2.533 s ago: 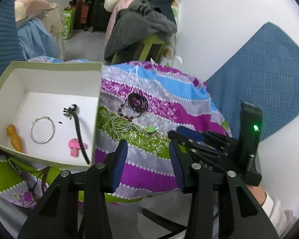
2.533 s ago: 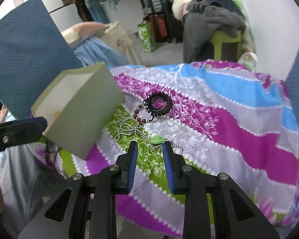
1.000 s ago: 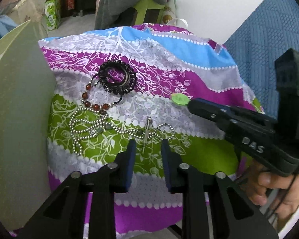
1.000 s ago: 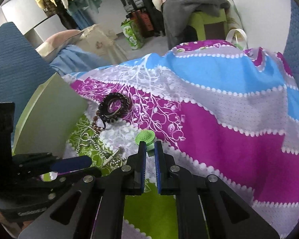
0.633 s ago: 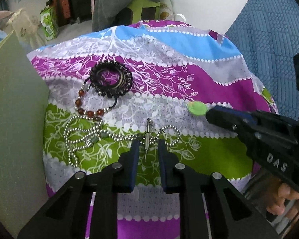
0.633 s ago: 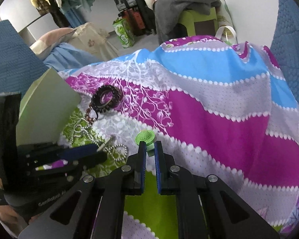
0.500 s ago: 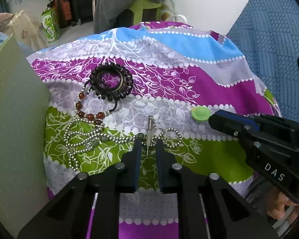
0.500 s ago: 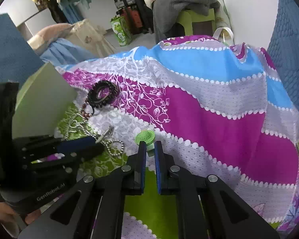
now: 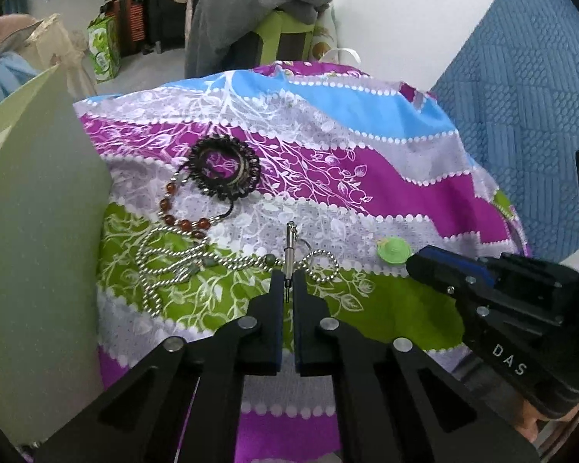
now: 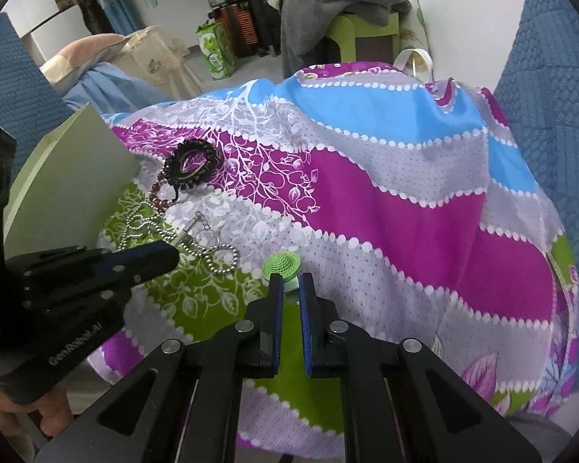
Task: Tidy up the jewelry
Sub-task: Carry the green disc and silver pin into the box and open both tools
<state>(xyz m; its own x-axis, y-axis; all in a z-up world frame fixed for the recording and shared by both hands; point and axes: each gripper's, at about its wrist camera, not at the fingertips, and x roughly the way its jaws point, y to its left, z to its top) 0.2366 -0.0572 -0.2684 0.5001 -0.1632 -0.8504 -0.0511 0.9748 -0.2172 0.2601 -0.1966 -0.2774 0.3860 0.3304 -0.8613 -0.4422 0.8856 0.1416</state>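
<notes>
The left gripper (image 9: pixel 288 283) has just been closing; its jaws now pinch the near end of a small metal rod (image 9: pixel 289 245) whose length points straight away. The right gripper (image 10: pixel 288 283) grips a green charm (image 10: pixel 281 264). The box (image 9: pixel 38 208) stands left, its inside hidden.

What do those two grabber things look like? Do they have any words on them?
Both are black plastic. The left gripper and right gripper each have two flat fingers with blue pads, joined by angular links with round silver pins. White lettering reads "DAS" on the right one's body and "GenRobot.AI" on the left one's. No cables or sleeves show clearly.
</notes>
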